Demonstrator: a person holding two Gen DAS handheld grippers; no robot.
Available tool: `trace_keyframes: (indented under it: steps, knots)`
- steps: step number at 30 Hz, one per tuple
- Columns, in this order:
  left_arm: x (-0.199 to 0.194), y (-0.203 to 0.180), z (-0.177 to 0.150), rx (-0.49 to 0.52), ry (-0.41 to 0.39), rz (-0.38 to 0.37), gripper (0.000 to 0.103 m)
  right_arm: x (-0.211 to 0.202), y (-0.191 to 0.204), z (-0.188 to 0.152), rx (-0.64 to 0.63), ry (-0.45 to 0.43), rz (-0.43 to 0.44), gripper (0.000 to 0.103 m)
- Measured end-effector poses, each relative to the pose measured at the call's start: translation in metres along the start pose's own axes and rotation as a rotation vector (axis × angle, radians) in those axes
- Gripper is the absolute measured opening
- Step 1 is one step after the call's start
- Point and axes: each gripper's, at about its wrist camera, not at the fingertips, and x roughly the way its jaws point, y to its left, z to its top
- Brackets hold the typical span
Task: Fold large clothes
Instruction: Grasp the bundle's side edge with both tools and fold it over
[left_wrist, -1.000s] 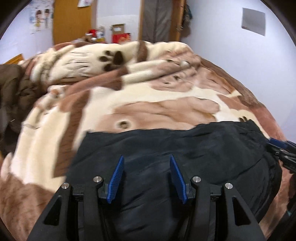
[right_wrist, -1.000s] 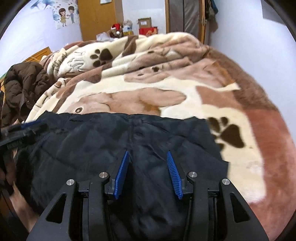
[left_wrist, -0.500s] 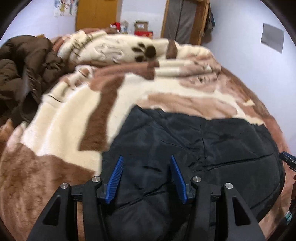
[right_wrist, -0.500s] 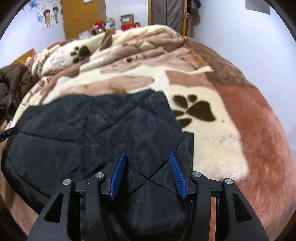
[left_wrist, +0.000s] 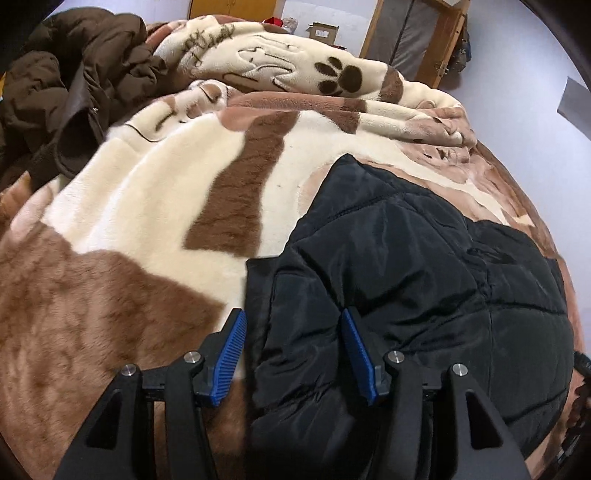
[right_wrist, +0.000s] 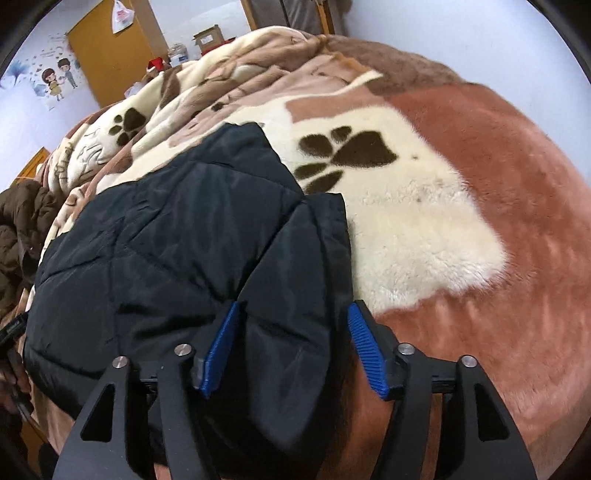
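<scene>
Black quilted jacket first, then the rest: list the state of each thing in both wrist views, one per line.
black quilted jacket: lying folded on the blanket, near corners between both grippers' fingers.
left gripper: open, straddling the jacket's near left edge.
right gripper: open, straddling the jacket's near right edge.
paw-print blanket: spread over the bed, rumpled at the far end.
brown coat: crumpled in a heap, unfolded.
</scene>
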Motion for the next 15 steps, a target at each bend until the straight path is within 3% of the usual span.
trace_keyframes:
  steps: [5,11,15]
  knots:
    - [0.009,0.005,0.002,-0.033,0.014,-0.027,0.062,0.015,-0.007,0.009,0.031,0.027,0.048,0.062]
    - [0.003,0.018,-0.018,-0.094,0.028,-0.094,0.063,0.010,-0.018,-0.006,0.082,0.069,0.122,0.062]
    - [0.014,0.026,-0.021,-0.150,0.053,-0.130,0.071,0.017,-0.025,-0.009,0.100,0.086,0.172,0.062]
